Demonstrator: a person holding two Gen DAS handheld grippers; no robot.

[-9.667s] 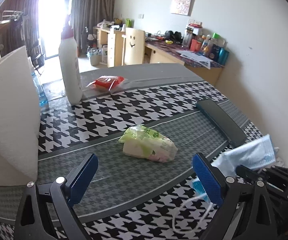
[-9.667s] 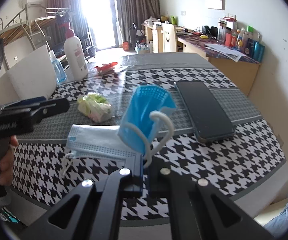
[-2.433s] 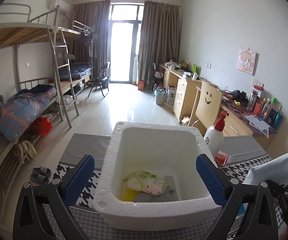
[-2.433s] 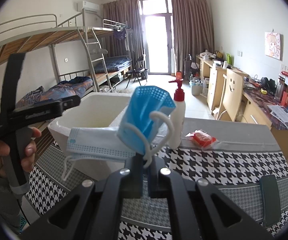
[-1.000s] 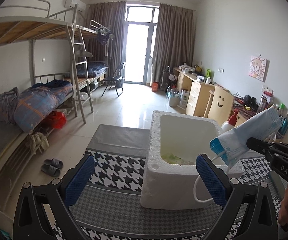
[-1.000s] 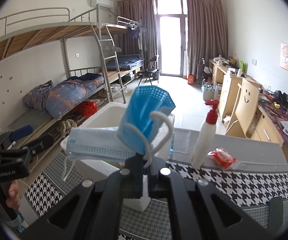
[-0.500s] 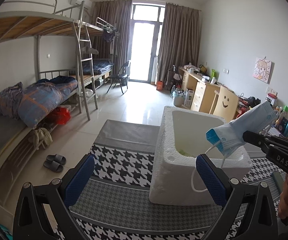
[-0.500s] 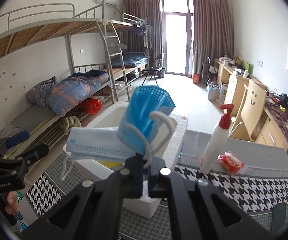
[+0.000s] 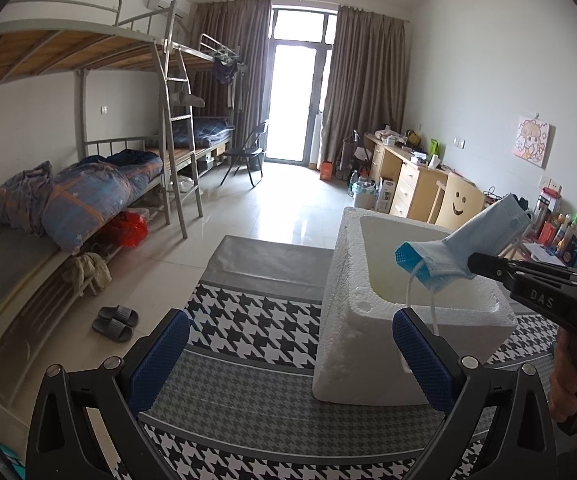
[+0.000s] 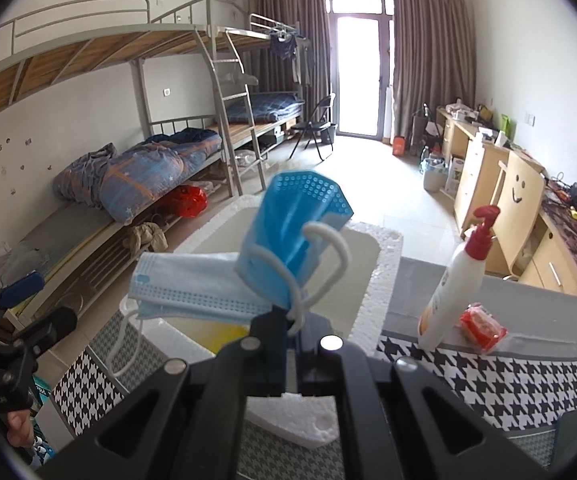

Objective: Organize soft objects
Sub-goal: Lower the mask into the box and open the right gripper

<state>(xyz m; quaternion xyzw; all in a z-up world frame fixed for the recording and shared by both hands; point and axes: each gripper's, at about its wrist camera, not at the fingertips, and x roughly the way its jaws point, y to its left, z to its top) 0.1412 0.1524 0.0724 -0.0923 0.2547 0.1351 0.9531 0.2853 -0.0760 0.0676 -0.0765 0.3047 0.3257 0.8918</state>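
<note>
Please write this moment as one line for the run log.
left gripper: open, empty | right gripper: shut on blue face masks | masks above white foam box | not yet released

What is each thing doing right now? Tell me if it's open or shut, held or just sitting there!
Left gripper: open, holding nothing.
Right gripper: shut on the blue face masks.
Blue face masks: pinched, hanging above the box.
White foam box: open on top, sitting on the table.
Pump bottle: upright on the table.
Red packet: lying beside the bottle.
</note>
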